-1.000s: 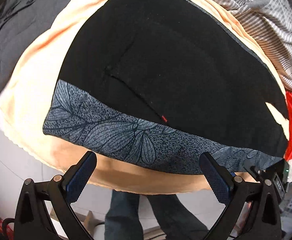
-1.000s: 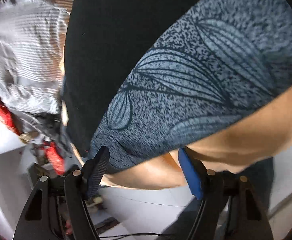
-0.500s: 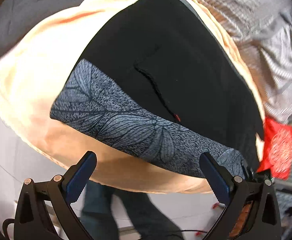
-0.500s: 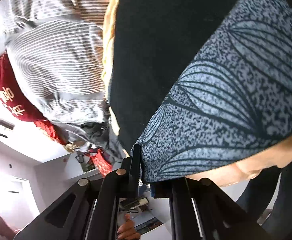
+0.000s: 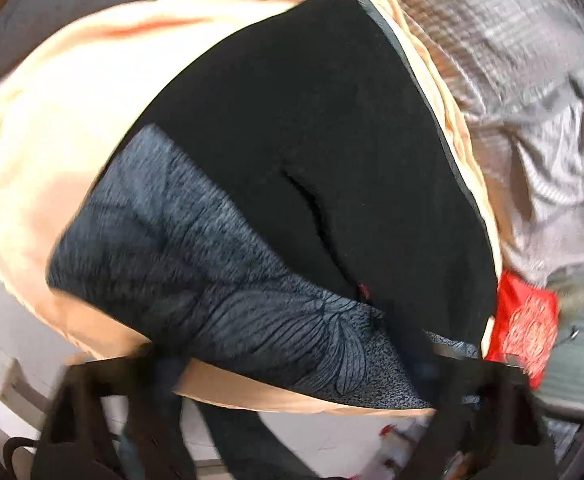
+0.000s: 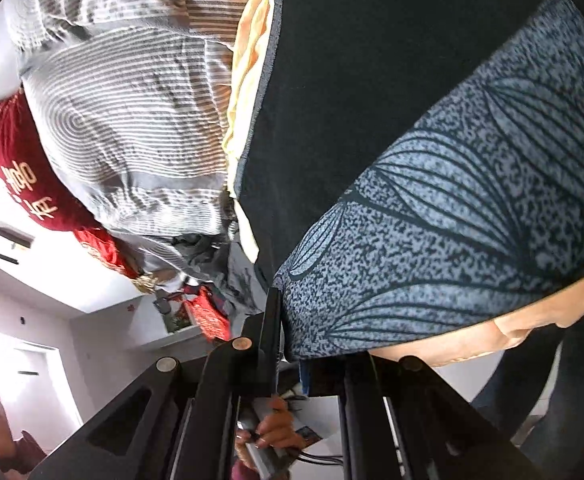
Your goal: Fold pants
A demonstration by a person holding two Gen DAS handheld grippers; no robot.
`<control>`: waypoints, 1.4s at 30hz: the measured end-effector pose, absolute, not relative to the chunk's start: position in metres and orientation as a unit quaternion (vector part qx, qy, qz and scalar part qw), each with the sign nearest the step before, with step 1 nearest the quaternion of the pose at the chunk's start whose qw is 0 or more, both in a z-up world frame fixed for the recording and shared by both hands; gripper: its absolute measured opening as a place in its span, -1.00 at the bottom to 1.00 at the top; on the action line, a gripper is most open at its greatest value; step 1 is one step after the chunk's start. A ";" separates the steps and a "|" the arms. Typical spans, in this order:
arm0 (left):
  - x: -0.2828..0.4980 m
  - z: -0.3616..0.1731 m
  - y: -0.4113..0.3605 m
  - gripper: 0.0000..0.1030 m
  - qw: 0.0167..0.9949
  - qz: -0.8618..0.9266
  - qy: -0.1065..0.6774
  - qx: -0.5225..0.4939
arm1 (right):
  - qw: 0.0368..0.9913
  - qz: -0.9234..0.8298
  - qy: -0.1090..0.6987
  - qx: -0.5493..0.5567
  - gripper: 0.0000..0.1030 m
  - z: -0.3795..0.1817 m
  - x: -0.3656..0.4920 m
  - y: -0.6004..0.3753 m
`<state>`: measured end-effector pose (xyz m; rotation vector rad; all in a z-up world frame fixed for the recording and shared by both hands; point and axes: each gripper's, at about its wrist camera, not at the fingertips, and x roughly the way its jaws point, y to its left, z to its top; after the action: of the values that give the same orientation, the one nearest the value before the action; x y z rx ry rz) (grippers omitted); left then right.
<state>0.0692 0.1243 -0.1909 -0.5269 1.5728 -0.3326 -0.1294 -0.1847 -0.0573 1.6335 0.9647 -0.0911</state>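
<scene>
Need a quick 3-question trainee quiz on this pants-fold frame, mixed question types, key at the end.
1. True or false: the right gripper is shut on the patterned waistband of the pants.
2. Multiple choice: what do the pants lie on? A) a peach blanket B) a wooden floor C) a green towel
3. Short answer: the left wrist view is blurred; is the left gripper seen open or shut?

Key: 1 true; 2 A; 3 cannot tell, since its fingers are smeared by motion blur at the waistband edge.
</scene>
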 end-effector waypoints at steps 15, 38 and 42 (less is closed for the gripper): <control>0.129 -0.097 0.106 -0.36 0.717 -0.202 0.646 -0.168 | 0.624 -0.031 0.437 0.647 -0.84 -0.013 -0.086 -0.225; 0.302 -0.176 0.005 -0.11 0.760 -0.079 0.633 -0.121 | 0.567 -0.022 0.579 0.585 -0.78 -0.169 0.126 -0.344; 0.295 -0.146 0.016 0.41 0.786 -0.049 0.607 -0.102 | 0.564 -0.012 0.590 0.577 -0.59 -0.163 0.134 -0.340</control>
<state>0.2954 0.0157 -0.1461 -0.2204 1.3087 -0.1066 0.1335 -0.3403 -0.1630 1.3581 1.3888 -0.0287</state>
